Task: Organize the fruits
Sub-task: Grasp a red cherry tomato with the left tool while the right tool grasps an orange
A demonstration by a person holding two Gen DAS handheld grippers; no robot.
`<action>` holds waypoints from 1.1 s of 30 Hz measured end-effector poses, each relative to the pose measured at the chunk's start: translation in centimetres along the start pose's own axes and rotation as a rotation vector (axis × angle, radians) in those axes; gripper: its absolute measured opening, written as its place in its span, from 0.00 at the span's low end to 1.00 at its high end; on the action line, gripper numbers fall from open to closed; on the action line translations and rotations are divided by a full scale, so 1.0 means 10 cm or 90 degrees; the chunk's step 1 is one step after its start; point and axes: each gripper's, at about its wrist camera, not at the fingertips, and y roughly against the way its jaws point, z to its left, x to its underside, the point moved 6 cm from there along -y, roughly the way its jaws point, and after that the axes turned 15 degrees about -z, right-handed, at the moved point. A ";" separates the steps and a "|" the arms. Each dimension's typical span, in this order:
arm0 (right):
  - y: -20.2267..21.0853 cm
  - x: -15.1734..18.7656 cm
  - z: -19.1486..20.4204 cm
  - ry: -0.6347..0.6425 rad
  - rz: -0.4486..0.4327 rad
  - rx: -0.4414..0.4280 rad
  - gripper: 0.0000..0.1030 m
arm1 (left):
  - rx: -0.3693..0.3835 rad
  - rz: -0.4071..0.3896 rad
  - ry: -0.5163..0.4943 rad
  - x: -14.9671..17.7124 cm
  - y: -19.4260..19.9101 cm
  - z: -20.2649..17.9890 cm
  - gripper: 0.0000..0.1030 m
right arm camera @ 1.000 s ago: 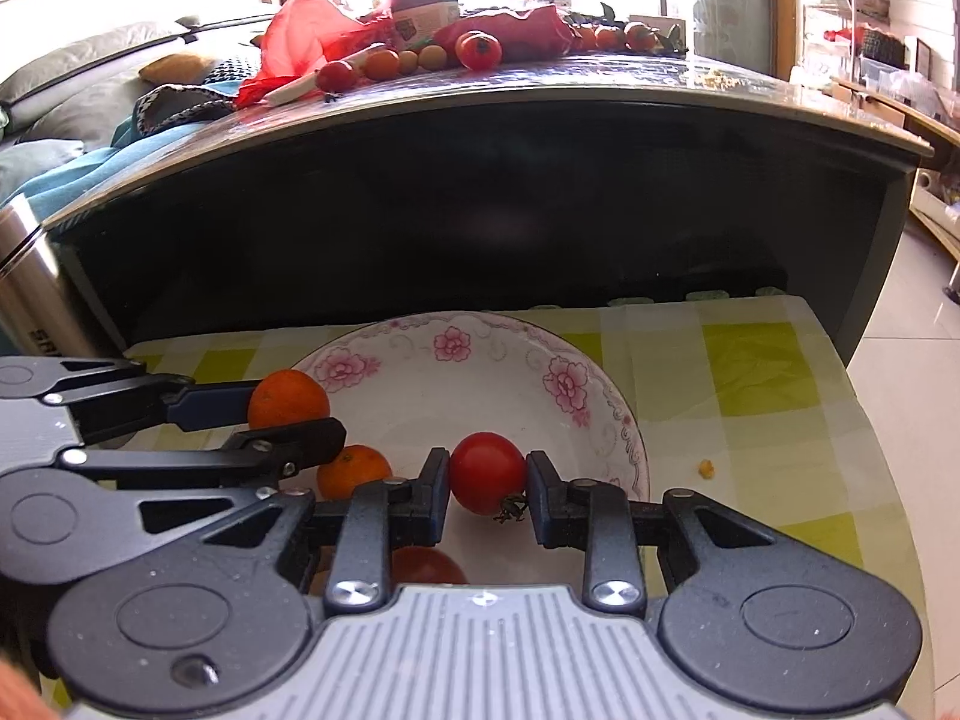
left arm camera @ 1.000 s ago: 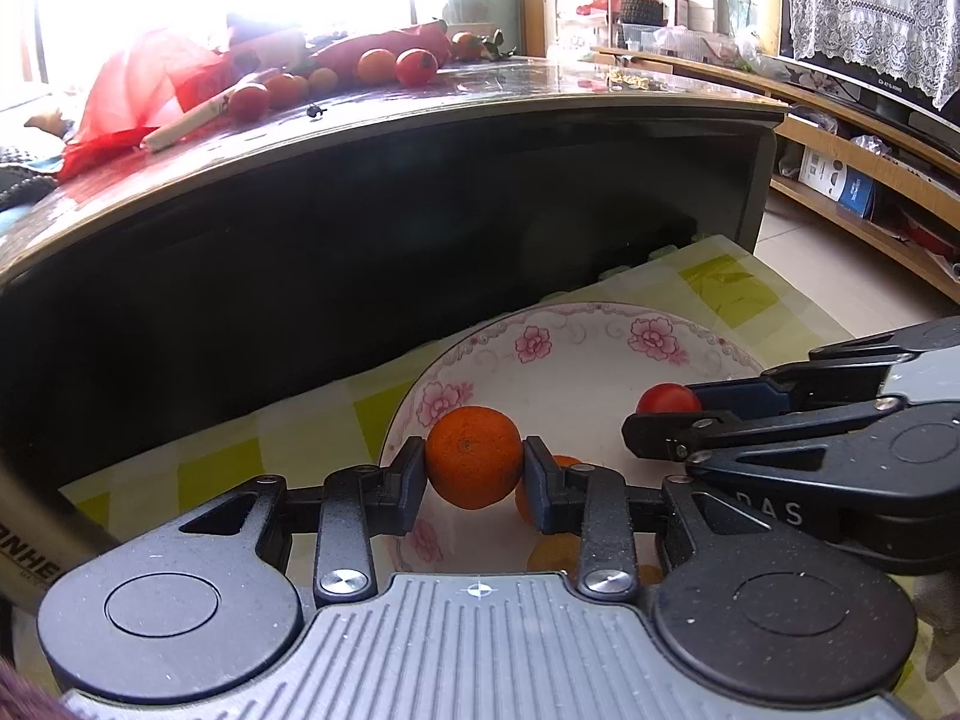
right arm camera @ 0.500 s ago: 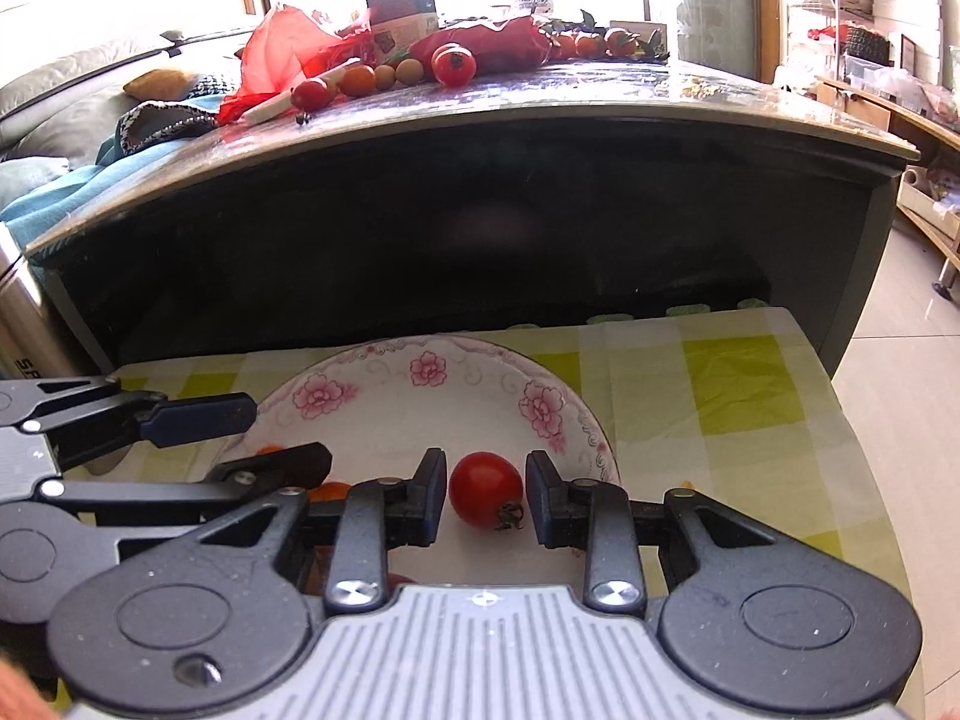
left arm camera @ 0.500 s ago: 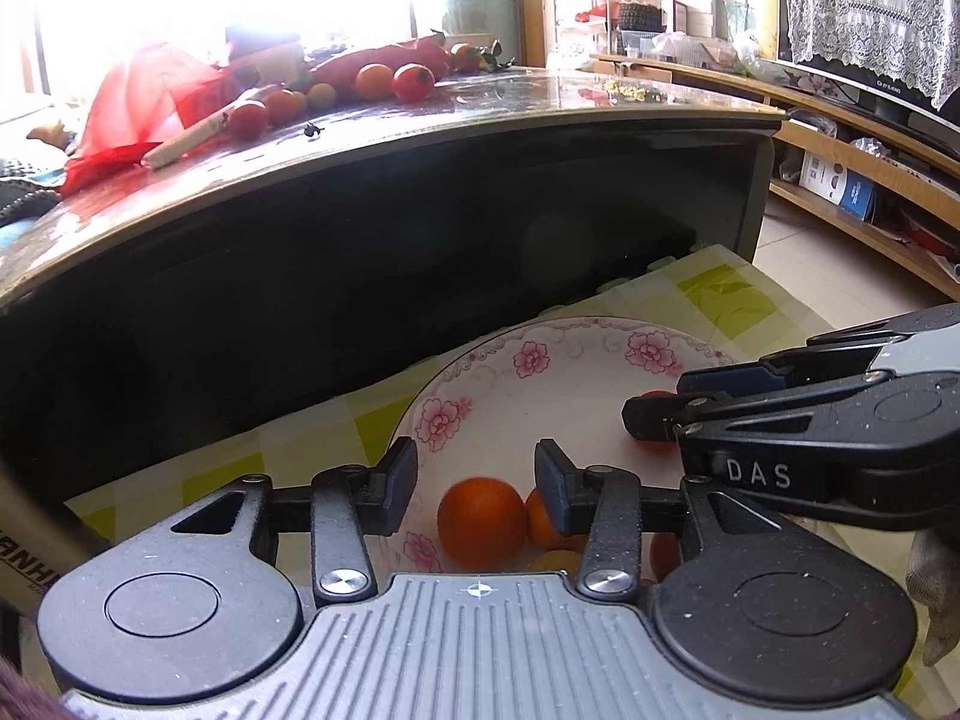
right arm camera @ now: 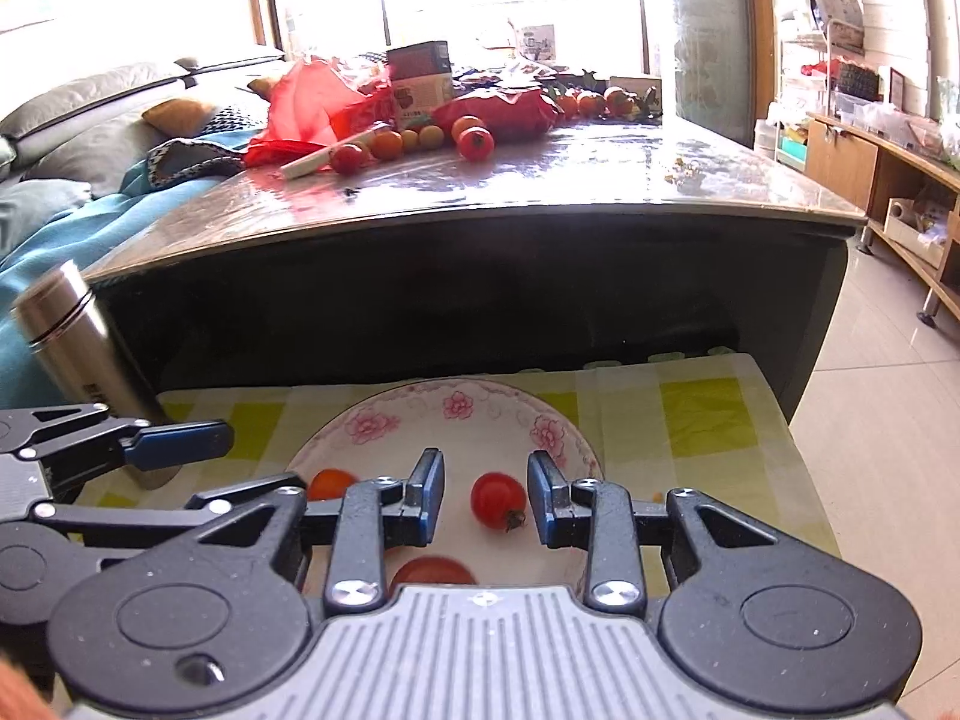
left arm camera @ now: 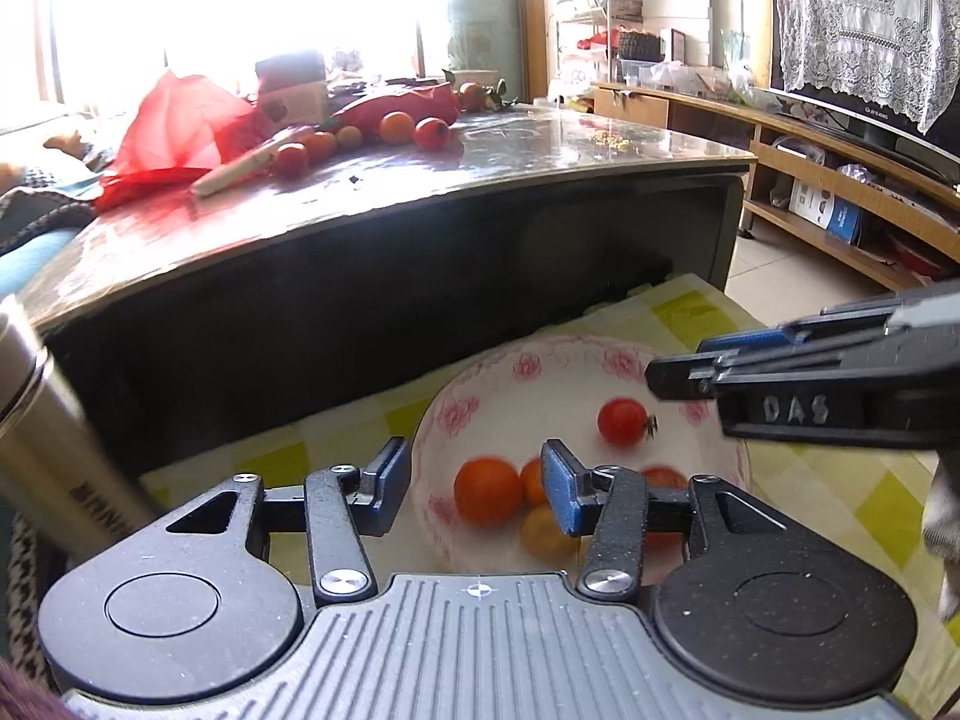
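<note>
left hand-held gripper (left arm camera: 474, 483) with its jaws spread wide and empty above the white porcelain bowl with pink flower print (left arm camera: 528, 387). a second ago it clamped the round orange mandarin (left arm camera: 487, 492); that fruit now lies loose in the bowl, between and below the blue-padded fingers (left arm camera: 561, 495), touching a second orange fruit partly hidden behind the right finger. a paler yellow-orange fruit (left arm camera: 543, 534) lies just in front of them.

right hand-held gripper (right arm camera: 486, 501) likewise wide apart and holding nothing. the small red cherry tomato with a dark stalk (right arm camera: 497, 501), gripped one second ago and loosened half a second ago, now rests on the bowl floor in the gap between the fingers, touching neither pad. a larger red tomato (right arm camera: 432, 573) shows at the near edge, partly hidden by the gripper body. both grippers sit higher above the bowl than before, so more of the room is in view.

the bowl stands on a yellow-and-white checked cloth (right arm camera: 696, 420) covering a low bench, with a brushed steel flask (right arm camera: 84, 348) near its left side. behind rises a dark bench with a glossy top (right arm camera: 540, 174), carrying further tomatoes and mandarins beside red plastic bags (right arm camera: 300, 102).
</note>
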 end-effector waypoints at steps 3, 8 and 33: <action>0.12 0.03 0.10 0.008 0.007 -0.008 0.35 | 0.002 0.007 0.018 0.06 0.16 0.03 0.56; 0.32 0.15 0.31 0.022 0.024 -0.030 0.35 | 0.007 0.012 0.033 0.15 0.39 0.04 0.56; 0.95 0.78 0.42 -0.011 0.113 -0.032 0.40 | 0.046 0.080 0.048 0.80 0.80 -0.13 0.58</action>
